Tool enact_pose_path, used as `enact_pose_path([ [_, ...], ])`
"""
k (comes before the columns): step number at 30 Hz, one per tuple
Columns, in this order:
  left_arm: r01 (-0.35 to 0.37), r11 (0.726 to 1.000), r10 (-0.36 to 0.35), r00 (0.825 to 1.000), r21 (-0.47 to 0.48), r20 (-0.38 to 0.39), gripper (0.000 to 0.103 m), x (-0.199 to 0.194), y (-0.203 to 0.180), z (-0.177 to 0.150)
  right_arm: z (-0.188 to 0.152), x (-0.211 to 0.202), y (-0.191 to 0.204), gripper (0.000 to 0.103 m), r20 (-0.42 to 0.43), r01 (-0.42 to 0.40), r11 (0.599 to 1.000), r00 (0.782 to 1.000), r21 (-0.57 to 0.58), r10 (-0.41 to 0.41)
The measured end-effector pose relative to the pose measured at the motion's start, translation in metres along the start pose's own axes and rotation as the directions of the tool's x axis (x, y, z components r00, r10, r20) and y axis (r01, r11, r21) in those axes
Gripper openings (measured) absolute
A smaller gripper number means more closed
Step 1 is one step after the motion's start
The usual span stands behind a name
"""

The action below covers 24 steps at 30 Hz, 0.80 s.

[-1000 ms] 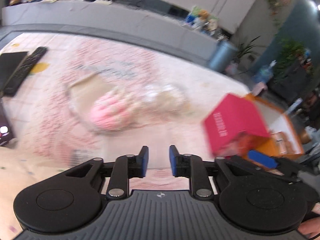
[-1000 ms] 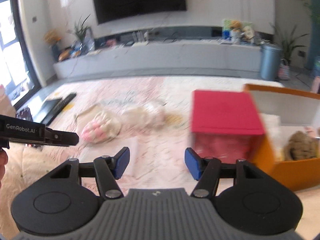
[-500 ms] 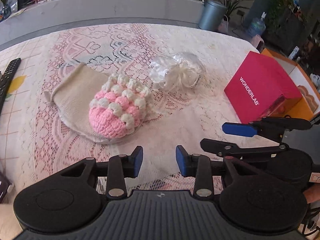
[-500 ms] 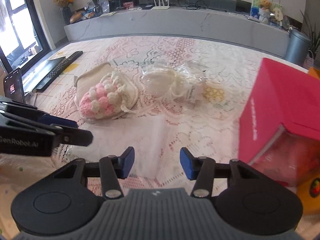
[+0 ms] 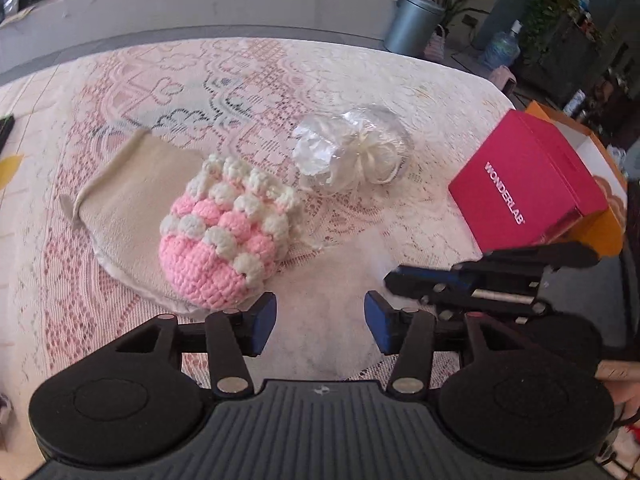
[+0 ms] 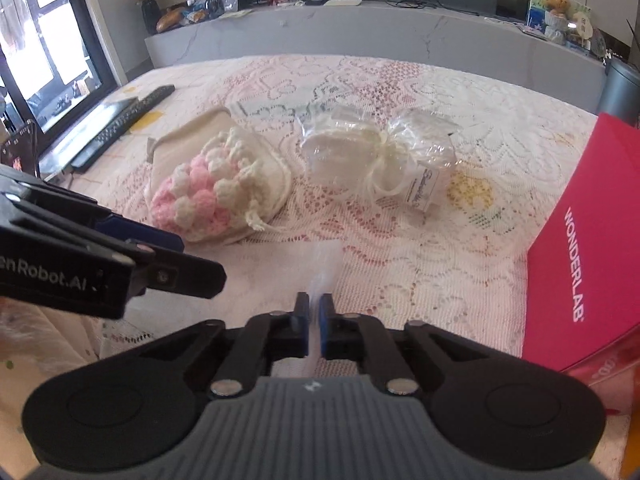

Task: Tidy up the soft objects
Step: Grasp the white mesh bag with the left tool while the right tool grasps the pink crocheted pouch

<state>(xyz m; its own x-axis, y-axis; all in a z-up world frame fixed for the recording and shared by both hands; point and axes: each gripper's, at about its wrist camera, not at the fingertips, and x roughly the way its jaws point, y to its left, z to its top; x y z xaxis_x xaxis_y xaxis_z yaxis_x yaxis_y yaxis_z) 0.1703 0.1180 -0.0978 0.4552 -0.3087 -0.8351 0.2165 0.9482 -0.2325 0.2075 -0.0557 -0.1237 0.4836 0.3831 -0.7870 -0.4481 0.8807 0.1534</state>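
The right wrist view showed the right gripper pinching a sheer white mesh pouch, the left gripper opening on nothing, while the pink-and-cream crocheted drawstring bag and the clear-wrapped white bundle lay unsorted on the lace-covered counter.

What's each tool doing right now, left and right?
Left tool: jaws opening, nothing pinched between them.
Right tool: shut on sheer white fabric.

We have two wrist fisheye views, each looking steeply down along its own fingers at the lace tablecloth from close range. Left wrist view faces the pink crochet pouch; right wrist view sits to its right, angled toward the same spot. Both share the pouch, the wrapped white bundle and the red box, and each sees the other gripper.
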Motion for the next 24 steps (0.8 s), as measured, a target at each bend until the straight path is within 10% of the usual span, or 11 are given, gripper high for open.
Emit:
enact_pose_path([
  [17,-0.057,0.873,0.068,0.998,0.485,-0.005,0.077,0.048,-0.071,0.003,0.008,-0.046,-0.025,0.000,0.100,0.033,0.996,0.994,0.086,-0.041],
  [24,-0.061,0.911,0.065,0.998,0.408,0.004,0.005,0.053,-0.063,0.007,0.008,-0.045,-0.031,0.000,0.111,0.035,0.995,0.993,0.093,-0.045],
])
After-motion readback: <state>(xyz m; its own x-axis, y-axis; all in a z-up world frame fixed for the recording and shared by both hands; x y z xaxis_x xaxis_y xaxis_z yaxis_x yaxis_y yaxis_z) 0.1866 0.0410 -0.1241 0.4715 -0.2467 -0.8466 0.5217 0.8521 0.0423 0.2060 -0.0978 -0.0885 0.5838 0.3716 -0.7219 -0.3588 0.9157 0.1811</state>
